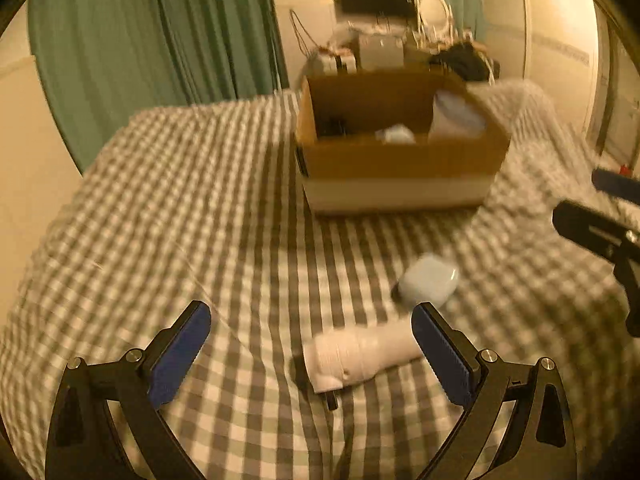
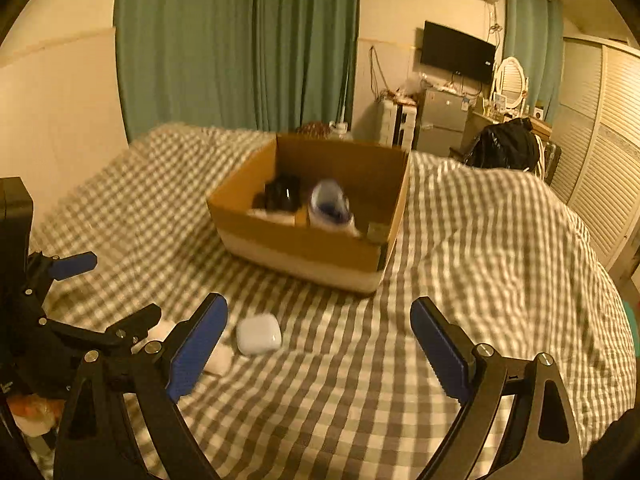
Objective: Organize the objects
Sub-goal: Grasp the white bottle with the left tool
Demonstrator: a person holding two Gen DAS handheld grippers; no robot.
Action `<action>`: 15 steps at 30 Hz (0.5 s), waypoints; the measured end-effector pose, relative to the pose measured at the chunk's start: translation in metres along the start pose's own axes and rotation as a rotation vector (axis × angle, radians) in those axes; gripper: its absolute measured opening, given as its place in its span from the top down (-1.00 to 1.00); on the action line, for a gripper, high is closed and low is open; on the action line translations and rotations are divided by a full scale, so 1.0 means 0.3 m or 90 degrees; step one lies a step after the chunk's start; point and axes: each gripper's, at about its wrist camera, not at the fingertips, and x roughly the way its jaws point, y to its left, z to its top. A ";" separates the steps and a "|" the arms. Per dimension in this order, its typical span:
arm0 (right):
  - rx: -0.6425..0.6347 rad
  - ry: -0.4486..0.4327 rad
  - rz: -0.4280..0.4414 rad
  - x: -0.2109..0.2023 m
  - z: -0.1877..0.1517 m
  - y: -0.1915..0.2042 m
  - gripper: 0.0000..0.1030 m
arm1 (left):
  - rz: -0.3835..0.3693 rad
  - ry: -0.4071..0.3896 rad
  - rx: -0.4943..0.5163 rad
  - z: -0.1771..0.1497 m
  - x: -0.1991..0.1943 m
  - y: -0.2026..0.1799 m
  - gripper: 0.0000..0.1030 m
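A white flashlight-shaped object (image 1: 360,356) lies on the checked bedspread between the open fingers of my left gripper (image 1: 312,320). A small white case (image 1: 429,280) lies just beyond it; in the right wrist view the case (image 2: 258,335) sits left of centre. My right gripper (image 2: 318,328) is open and empty, hovering above the bed in front of the cardboard box (image 2: 320,248). The box (image 1: 400,168) holds a dark object (image 2: 282,196), a bluish bottle (image 2: 330,204) and white items. The left gripper also shows in the right wrist view (image 2: 116,292), over the flashlight-shaped object (image 2: 218,360).
The bed has a grey-and-white checked cover (image 2: 480,260), rumpled at the right. Green curtains (image 2: 240,40) hang behind. A TV (image 2: 456,52), small fridge (image 2: 440,120), mirror and black bag (image 2: 504,148) stand at the back right. Louvred doors (image 2: 608,152) line the right wall.
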 end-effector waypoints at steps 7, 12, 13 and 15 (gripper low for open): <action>0.017 0.054 0.016 0.096 -0.053 -0.011 -0.81 | -0.044 0.066 0.062 -0.078 0.104 -0.086 -1.00; 0.019 0.061 0.014 0.102 -0.068 -0.007 -0.81 | -0.041 0.096 0.087 -0.081 0.158 -0.128 -1.00; 0.016 0.060 0.011 0.101 -0.071 -0.003 -0.81 | -0.042 0.100 0.088 -0.077 0.167 -0.130 -1.00; 0.016 0.057 0.000 0.100 -0.070 0.003 -0.81 | -0.048 0.108 0.081 -0.065 0.189 -0.129 -1.00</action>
